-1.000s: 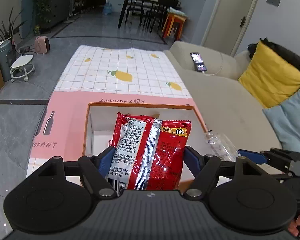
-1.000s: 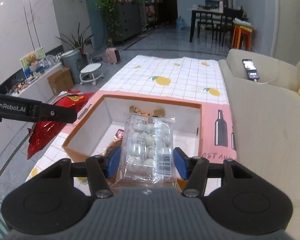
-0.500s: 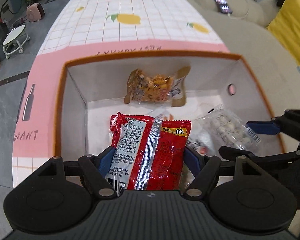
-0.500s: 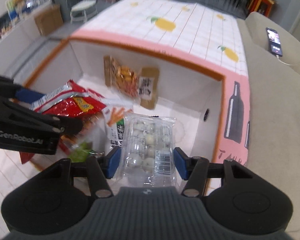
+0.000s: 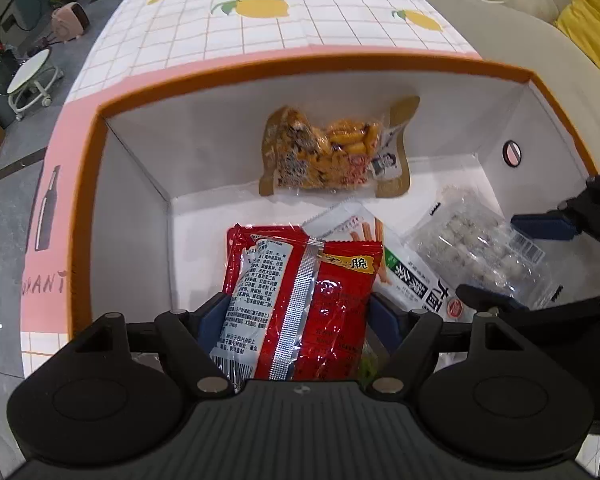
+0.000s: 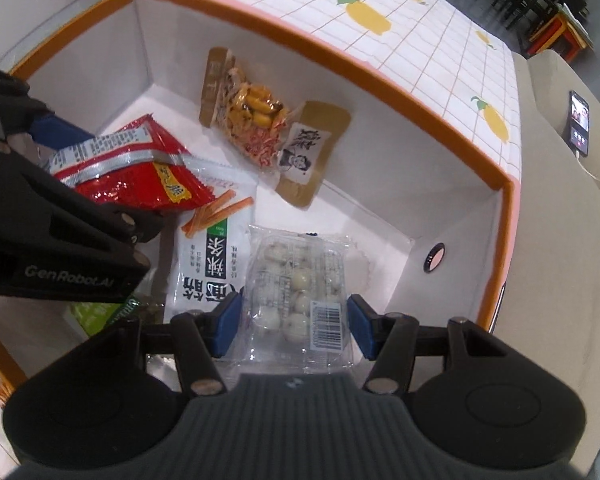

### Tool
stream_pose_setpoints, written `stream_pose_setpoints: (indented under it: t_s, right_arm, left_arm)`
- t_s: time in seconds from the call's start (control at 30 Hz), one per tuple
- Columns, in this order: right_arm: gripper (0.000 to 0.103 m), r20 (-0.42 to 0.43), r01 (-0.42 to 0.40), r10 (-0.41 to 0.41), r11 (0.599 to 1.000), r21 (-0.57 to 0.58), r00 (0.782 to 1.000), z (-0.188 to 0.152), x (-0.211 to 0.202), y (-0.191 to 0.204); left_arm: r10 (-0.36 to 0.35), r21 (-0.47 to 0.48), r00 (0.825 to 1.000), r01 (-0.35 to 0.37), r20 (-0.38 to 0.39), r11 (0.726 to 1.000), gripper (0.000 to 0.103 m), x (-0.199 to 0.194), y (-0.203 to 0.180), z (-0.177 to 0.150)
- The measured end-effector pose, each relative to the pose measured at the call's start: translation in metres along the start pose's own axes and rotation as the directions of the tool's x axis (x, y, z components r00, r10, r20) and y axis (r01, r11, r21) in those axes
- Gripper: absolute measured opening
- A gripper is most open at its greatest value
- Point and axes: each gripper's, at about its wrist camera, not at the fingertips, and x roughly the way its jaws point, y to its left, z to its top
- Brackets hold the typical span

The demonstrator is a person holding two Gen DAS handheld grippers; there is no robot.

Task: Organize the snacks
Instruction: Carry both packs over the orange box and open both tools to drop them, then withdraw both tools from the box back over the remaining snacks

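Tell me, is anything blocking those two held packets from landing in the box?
Nothing blocks them. A white snack bag lies on the box floor beneath the red packet and clear tray, so they may land on it.

- The left gripper [image 5: 298, 314], a black two-finger tool with blue pads, points steeply downward, its jaws clamped on the sides of a red foil snack packet [image 5: 300, 304].
- The right gripper [image 6: 294, 326], a matching black two-finger tool with blue pads, also tilts steeply down, its jaws pressing a clear plastic pack of pale round sweets [image 6: 300, 292] between them.
- The two tools sit side by side, close together, each one's fingers showing at the edge of the other's view.
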Motion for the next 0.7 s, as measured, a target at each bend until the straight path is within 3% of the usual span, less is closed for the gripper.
stream_pose_setpoints:
  t_s: [0.3,0.7]
  right_arm:
    - [0.058,-0.008,0.023,-0.023,1.0,-0.005,1.0,0.004,0.0,0.003]
    - [0.066,0.046,-0.003,0.002,0.999,0.04,0.999,0.006,-0.044,0.004]
  left_arm:
    - [-0.051,-0.054,0.999,0.05,-0.017,0.997,0.09,-0.003,0.011,-0.003]
    - [-0.026,-0.078,0.996,0.032,0.085,0.996,0.091,-0.053,0.015,-0.002]
